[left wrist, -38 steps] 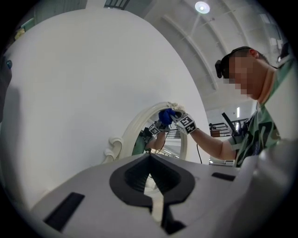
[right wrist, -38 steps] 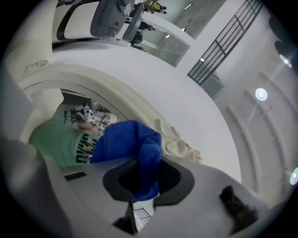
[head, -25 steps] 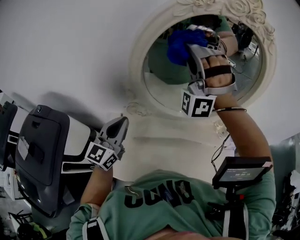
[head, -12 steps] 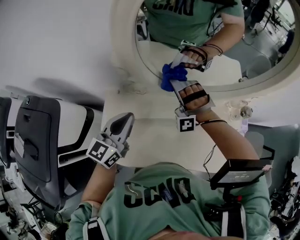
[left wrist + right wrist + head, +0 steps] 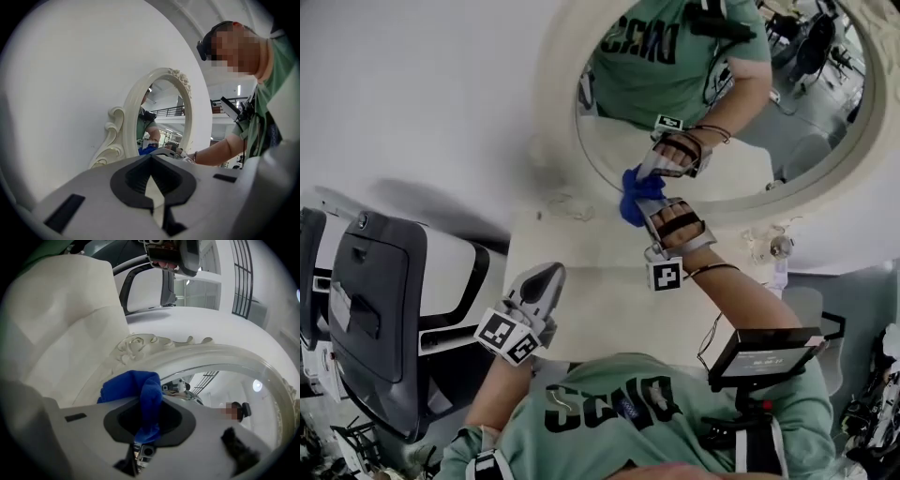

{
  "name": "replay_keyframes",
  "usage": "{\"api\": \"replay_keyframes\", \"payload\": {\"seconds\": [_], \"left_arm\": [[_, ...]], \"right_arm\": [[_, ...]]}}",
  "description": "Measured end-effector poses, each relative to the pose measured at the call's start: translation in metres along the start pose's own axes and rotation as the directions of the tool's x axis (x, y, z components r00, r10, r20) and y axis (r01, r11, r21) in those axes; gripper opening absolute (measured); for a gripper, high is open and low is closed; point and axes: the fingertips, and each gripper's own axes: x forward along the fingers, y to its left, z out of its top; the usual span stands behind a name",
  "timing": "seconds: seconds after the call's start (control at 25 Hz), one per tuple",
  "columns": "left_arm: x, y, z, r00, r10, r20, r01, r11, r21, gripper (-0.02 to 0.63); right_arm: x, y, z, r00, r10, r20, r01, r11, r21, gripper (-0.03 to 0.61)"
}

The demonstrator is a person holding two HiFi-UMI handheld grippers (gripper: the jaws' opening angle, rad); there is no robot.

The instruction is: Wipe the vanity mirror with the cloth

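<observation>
The oval vanity mirror (image 5: 787,141) stands in a cream ornate frame (image 5: 551,141) against a white wall. My right gripper (image 5: 642,208) is shut on a blue cloth (image 5: 632,201), which is pressed to the glass at the mirror's lower left rim. In the right gripper view the cloth (image 5: 136,387) bunches between the jaws of the right gripper (image 5: 150,401), just under the carved frame (image 5: 154,345). My left gripper (image 5: 546,274) hangs shut and empty over the cream tabletop (image 5: 581,253), away from the mirror. The left gripper view shows the left gripper (image 5: 151,158) pointing at the mirror (image 5: 161,117) side-on.
A grey and white padded seat (image 5: 375,309) stands at the left beside the table. A black device on a mount (image 5: 759,352) sits at the person's chest. A small round ornament (image 5: 780,246) lies near the mirror's base at the right.
My right gripper has carried the cloth down the glass from the upper part to the lower left rim. The left gripper has barely moved.
</observation>
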Motion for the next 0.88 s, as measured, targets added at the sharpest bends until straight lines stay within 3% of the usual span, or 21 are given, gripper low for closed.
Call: {"api": "replay_keyframes", "payload": {"seconds": [0.08,0.16,0.32,0.48,0.6,0.88], "left_arm": [[-0.006,-0.004,0.013,1.000,0.000,0.023,0.000,1.000,0.008,0.009],[-0.006,-0.006,0.030,0.998,-0.002,0.060,0.000,1.000,0.019,0.009],[-0.005,-0.014,0.066,0.989,-0.013,0.150,0.006,0.999,0.051,0.009],[-0.013,-0.025,0.091,0.975,-0.021,0.219,0.004,0.997,0.077,0.009],[-0.023,-0.027,0.102,0.967,-0.014,0.253,-0.008,0.996,0.086,0.009],[-0.038,-0.018,0.100,0.967,0.016,0.253,-0.031,0.998,0.057,0.009]], "right_arm": [[-0.016,-0.044,-0.001,0.998,-0.067,0.007,0.067,0.998,0.011,0.054],[-0.033,-0.120,-0.013,0.980,-0.197,0.003,0.197,0.980,0.030,0.054],[-0.083,-0.290,-0.049,0.886,-0.464,-0.030,0.464,0.886,0.017,0.054],[-0.123,-0.406,-0.077,0.793,-0.603,-0.084,0.600,0.798,-0.059,0.054],[-0.127,-0.444,-0.091,0.776,-0.617,-0.130,0.608,0.787,-0.108,0.054],[-0.119,-0.444,-0.098,0.772,-0.616,-0.157,0.603,0.788,-0.127,0.052]]}}
